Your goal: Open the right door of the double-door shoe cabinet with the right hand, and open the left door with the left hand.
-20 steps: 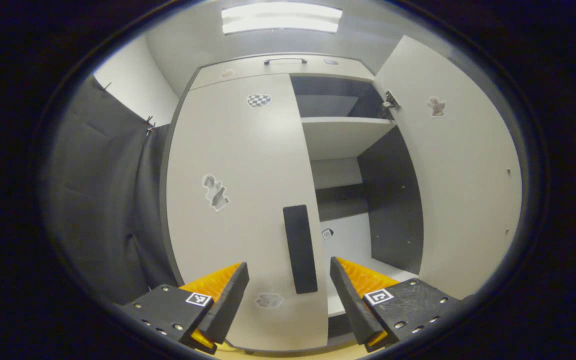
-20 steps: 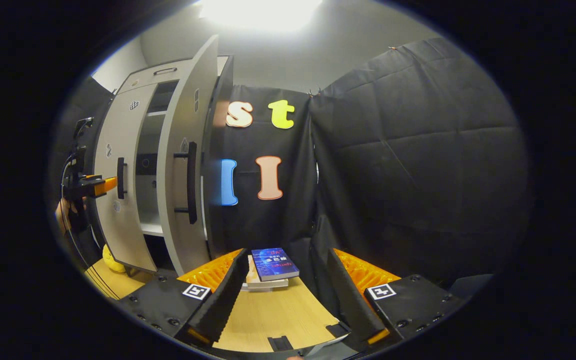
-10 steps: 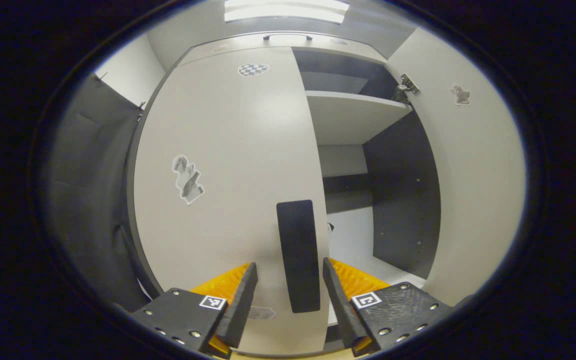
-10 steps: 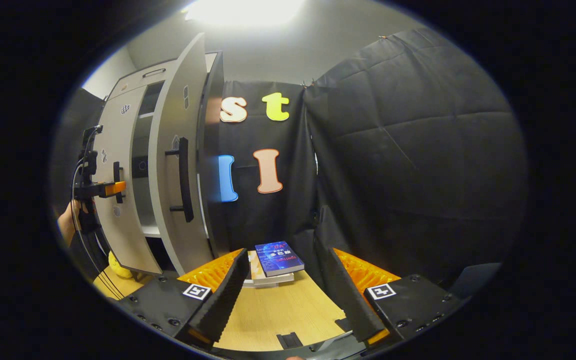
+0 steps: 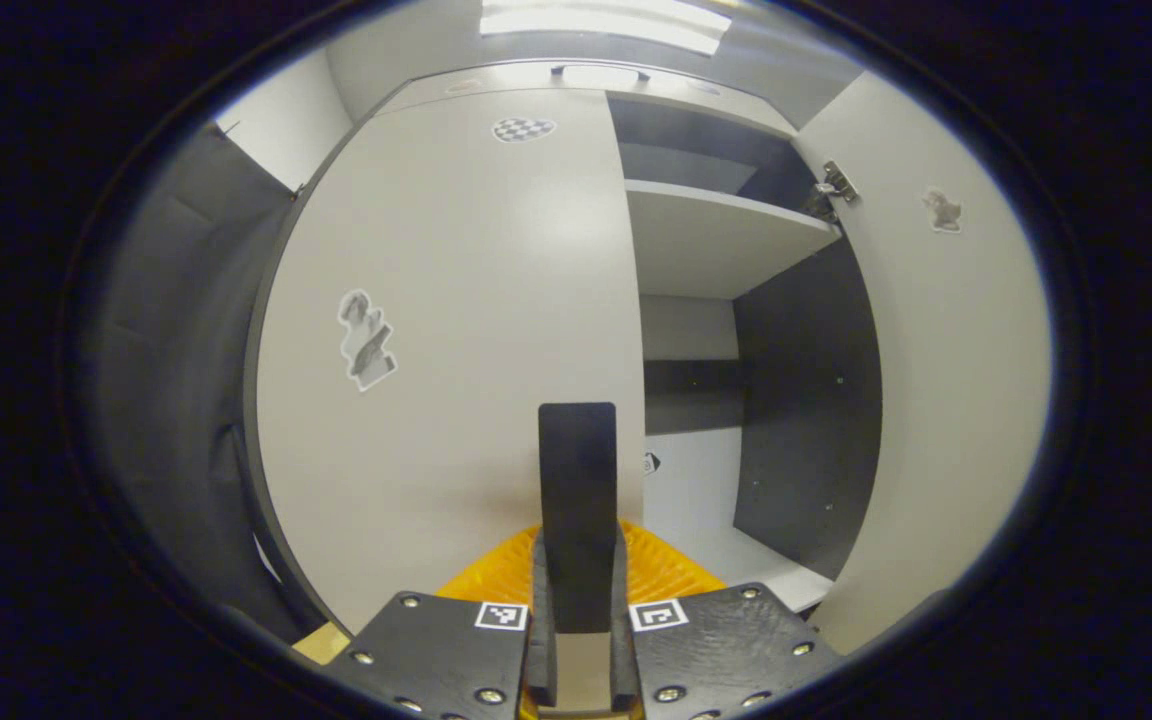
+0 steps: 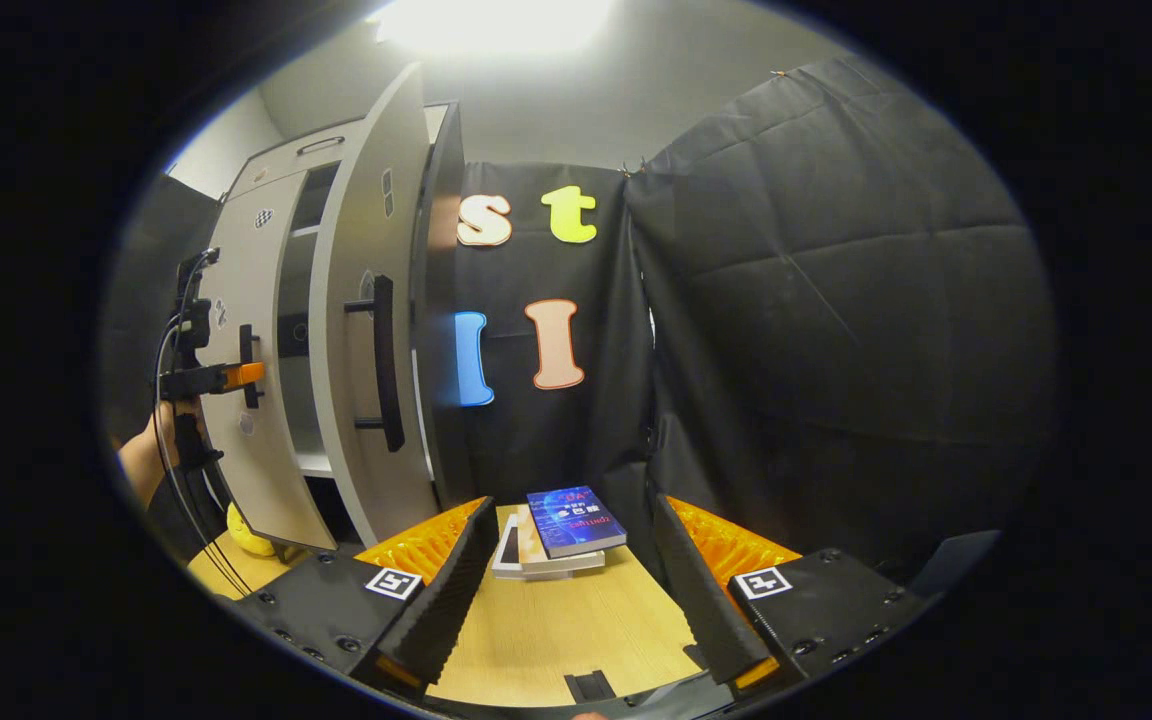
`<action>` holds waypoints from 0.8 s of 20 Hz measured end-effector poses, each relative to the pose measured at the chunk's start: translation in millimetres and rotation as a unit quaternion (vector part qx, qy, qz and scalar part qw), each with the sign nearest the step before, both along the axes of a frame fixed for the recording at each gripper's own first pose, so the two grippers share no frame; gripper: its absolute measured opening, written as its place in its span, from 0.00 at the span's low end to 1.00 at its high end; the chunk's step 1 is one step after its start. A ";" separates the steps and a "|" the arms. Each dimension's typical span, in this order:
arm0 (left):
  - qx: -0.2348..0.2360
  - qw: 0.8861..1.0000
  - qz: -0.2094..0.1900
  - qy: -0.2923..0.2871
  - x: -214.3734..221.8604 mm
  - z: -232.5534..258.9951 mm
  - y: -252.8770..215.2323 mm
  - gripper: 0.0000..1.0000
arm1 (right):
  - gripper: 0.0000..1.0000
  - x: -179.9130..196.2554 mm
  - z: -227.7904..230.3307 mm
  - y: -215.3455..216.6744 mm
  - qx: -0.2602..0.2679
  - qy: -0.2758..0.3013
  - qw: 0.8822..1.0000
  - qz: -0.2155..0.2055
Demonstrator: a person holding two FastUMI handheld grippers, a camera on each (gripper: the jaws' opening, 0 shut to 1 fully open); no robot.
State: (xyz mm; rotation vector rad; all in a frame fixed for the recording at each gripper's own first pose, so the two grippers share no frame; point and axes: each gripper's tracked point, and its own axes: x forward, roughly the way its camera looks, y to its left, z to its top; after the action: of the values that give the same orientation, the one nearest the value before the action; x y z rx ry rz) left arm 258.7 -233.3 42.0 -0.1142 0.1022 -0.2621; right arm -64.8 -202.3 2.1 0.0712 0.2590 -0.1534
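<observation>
The shoe cabinet's pale left door (image 5: 456, 330) faces me in the left gripper view, with its black vertical handle (image 5: 577, 470) near its right edge. My left gripper (image 5: 578, 565) is shut on that handle, one finger pressing each side. The right door (image 5: 946, 400) is swung wide open, baring shelves (image 5: 716, 235) inside. In the right gripper view the open right door (image 6: 361, 300) and its black handle (image 6: 384, 362) stand at the left. My right gripper (image 6: 573, 520) is open, holds nothing, and is well away from the cabinet. The left gripper (image 6: 226, 376) shows there at the left door's handle (image 6: 249, 365).
A hand (image 6: 141, 465) holds the left gripper. A short stack of books (image 6: 561, 530) lies on the wooden table (image 6: 576, 630) ahead of my right gripper. A yellow object (image 6: 248, 535) sits low by the cabinet's foot. Black cloth walls stand behind and at the right.
My left gripper moved up to the left door's handle and its fingers shut on it. The right gripper stayed open, shifting only slightly. The right door was open throughout.
</observation>
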 end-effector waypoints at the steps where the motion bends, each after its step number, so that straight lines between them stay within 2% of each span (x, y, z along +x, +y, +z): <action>1: 0.001 1.000 0.002 0.004 -2.0 0.0 0.3 0.22 | 0.96 1.5 -0.8 0.6 0.000 0.000 1.000 0.003; 3: 0.008 1.000 -0.005 0.008 -5.5 -0.9 1.6 0.14 | 0.98 6.2 -3.8 1.4 0.000 0.002 1.000 0.010; 6: 0.003 1.000 -0.008 0.005 -8.9 -2.5 5.3 0.16 | 0.96 12.6 -3.5 9.8 0.006 -0.004 1.000 0.024; 9: -0.002 1.000 -0.006 -0.001 -18.0 -0.2 13.4 0.13 | 0.96 15.9 2.6 21.1 0.014 -0.014 0.999 0.040; 10: -0.008 1.000 -0.009 -0.004 -22.6 0.9 15.4 0.16 | 0.96 16.8 5.1 23.7 0.013 -0.018 0.999 0.044; 16: -0.004 1.000 -0.020 -0.007 -31.6 1.9 23.4 0.14 | 0.96 32.1 17.4 40.7 0.002 -0.042 0.997 0.070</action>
State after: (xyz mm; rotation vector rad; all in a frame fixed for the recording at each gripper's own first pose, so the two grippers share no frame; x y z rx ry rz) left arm 227.1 -209.9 43.9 -0.1190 0.0898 -0.3027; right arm -32.7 -161.6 19.5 0.0623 0.1799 -0.0113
